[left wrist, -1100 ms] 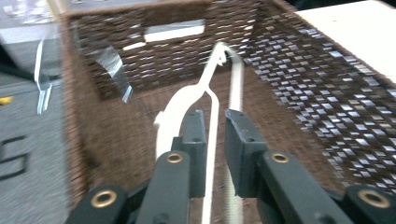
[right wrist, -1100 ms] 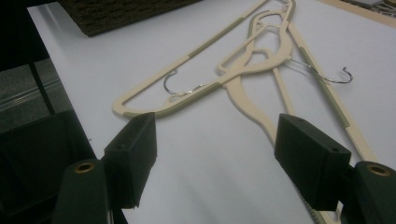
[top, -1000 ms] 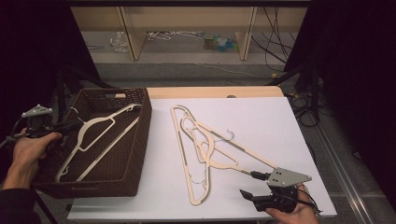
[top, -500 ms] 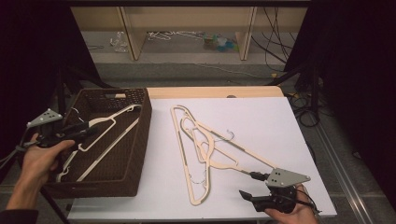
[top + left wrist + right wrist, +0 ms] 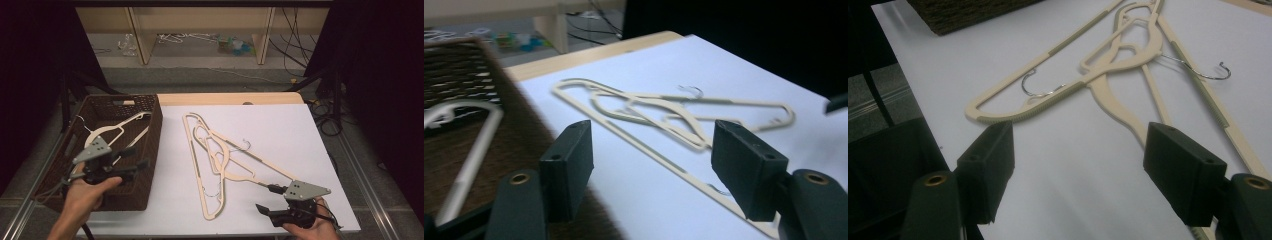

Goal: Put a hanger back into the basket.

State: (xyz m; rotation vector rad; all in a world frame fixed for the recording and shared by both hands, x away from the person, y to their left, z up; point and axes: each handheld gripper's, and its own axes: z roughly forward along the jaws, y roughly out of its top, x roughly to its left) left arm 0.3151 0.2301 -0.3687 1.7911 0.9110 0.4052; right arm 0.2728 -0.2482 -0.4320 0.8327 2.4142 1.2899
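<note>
High view: white surface [image 5: 280, 130] carries a tangled pile of cream hangers [image 5: 220, 160] at centre; dark woven basket [image 5: 150, 150] sits at its left edge with one more hanger [image 5: 112, 131] lying inside. Left claw [image 5: 141, 159] hovers over the basket's near right part, jaws spread, nothing between them. Right claw [image 5: 266, 200] sits low at the near right corner of the surface, jaws spread, just beside the pile's near end. Left gripper view: left claw [image 5: 651, 167] wide apart and empty, basket wall [image 5: 459, 65] and the white hanger [image 5: 474, 150] at left, pile of hangers [image 5: 659, 112] ahead on the surface. Right gripper view: right claw [image 5: 1078, 165] wide apart, empty, above bare surface; hangers [image 5: 1118, 65] just ahead, two metal hooks [image 5: 1040, 90] visible, basket corner [image 5: 963, 12] at top left.
</note>
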